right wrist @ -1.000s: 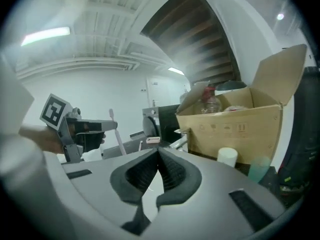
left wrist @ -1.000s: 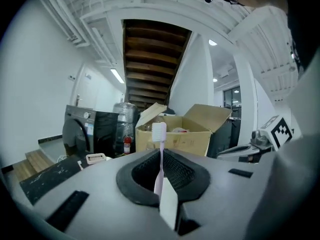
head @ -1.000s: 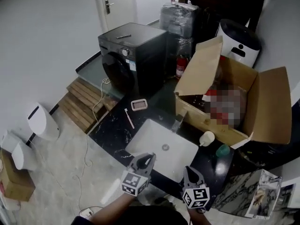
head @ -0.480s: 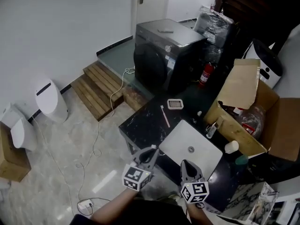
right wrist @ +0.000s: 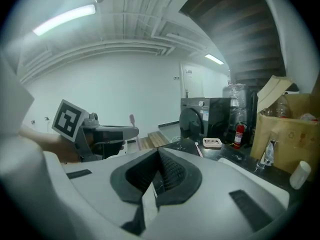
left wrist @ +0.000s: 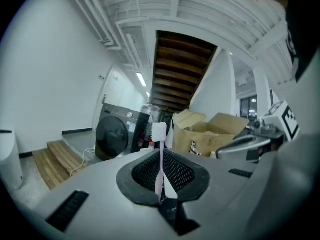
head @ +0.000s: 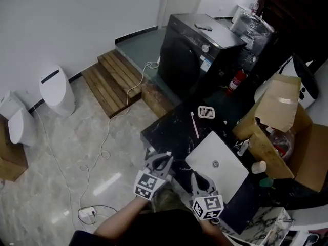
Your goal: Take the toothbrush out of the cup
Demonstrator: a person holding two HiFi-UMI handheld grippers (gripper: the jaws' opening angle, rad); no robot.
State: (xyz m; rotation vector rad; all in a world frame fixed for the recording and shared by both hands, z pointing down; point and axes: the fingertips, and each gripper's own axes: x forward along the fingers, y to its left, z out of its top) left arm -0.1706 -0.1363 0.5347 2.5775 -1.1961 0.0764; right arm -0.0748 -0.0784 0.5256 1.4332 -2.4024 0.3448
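Observation:
My left gripper [left wrist: 161,176] is shut on a pale pink toothbrush [left wrist: 160,149], which stands upright between the pads with its white bristle head on top. In the right gripper view the left gripper [right wrist: 107,134] sits to the left, and the brush's head [right wrist: 132,120] pokes up above it. My right gripper [right wrist: 159,171] is shut with nothing in it. In the head view both grippers, left [head: 159,163] and right [head: 199,181], hang side by side in front of the black counter [head: 169,132]. A white cup [head: 259,166] and a teal cup [head: 265,182] stand past the sink.
A white sink [head: 218,163] is set in the counter. A second pink toothbrush [head: 195,124] and a soap dish [head: 206,111] lie behind it. An open cardboard box [head: 279,132], a dark washing machine [head: 197,50], a fire extinguisher [head: 236,82], wooden steps [head: 120,78] and a floor cable [head: 102,152] surround it.
The head view has swung left and pulled back, so the counter and box slid right and more floor shows. Both grippers stay low in front, close together.

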